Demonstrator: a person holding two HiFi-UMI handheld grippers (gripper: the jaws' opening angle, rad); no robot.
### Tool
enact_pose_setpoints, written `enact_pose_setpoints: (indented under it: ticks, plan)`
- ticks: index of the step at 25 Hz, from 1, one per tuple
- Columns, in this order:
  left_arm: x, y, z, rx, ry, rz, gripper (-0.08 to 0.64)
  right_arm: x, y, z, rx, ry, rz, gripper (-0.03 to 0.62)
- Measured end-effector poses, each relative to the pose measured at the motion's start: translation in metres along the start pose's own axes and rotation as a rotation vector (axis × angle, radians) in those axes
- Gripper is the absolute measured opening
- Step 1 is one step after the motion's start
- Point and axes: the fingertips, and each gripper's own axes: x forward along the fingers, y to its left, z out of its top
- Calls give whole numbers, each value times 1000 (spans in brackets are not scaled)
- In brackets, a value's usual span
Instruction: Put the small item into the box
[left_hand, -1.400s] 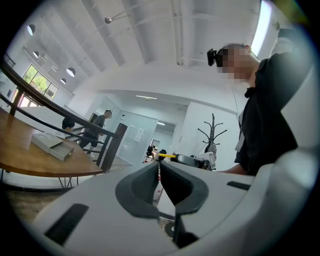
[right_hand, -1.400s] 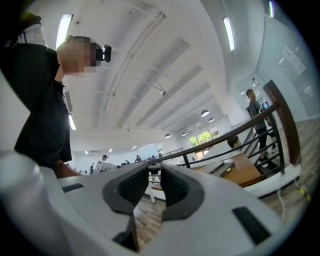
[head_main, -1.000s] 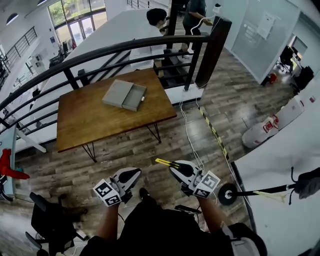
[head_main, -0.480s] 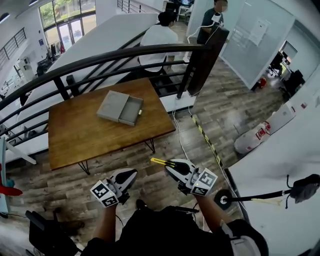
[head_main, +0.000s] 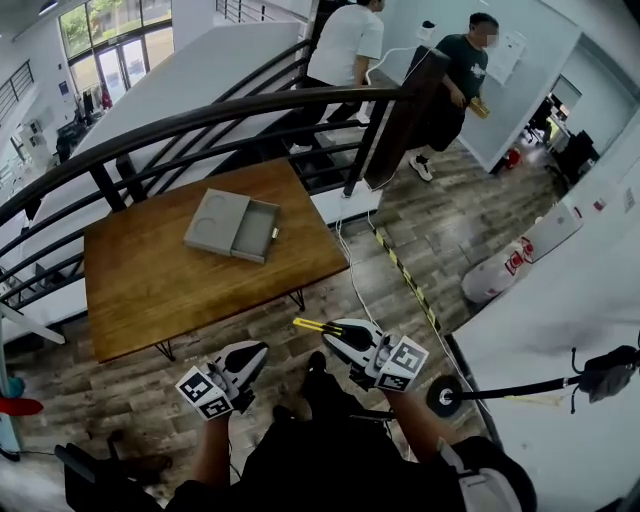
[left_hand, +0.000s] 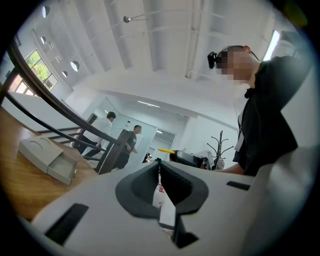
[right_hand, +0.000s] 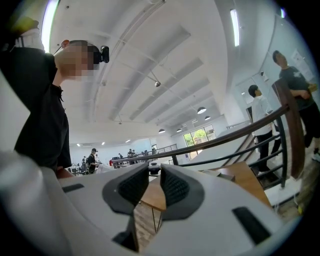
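The step in hand looks like the carry toward the box, with nothing placed yet. The right gripper is held low, close to the person's body. Its jaws are clamped at their tips on a small thin yellow stick-like item, which pokes out sideways toward the left gripper. What the item is cannot be told at this size. The left gripper's jaws are pressed together with nothing between them.

The flat grey box lies on the brown wooden bench, well apart from both grippers. Its shallow drawer is pulled out to one side and looks empty.

The next move probably calls for closing the gap to the bench. After that, the right gripper needs to come over the open drawer, lower until the item is just above its floor, and only then part its jaws. Because the stick juts out sideways, it needs to be lined up with the drawer's length so it clears the rim.
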Motion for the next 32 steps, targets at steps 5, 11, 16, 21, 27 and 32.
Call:
enact_pose_setpoints:
  ticks: [5,11,16,21,27,32]
  plan:
    - [12,33,14,9,5,8,25,22,-27,7,1,-19,7,77]
    - [36,73,37,28,11,26,25,45,-77,24,12,-53,8,77]
    - [70,107,63,48,15,46,25,65,-126,44,21,-62,32,77]
    - [101,146,97,95,13,71,25,88,-173,70,4,-84,64,77]
    - [128,180,128,102,-28,128,23,103,-225,82,-13,-66,103,78]
    - [142,212,139,108,-7,148,25,124,-259,85,3,-79,89,77]
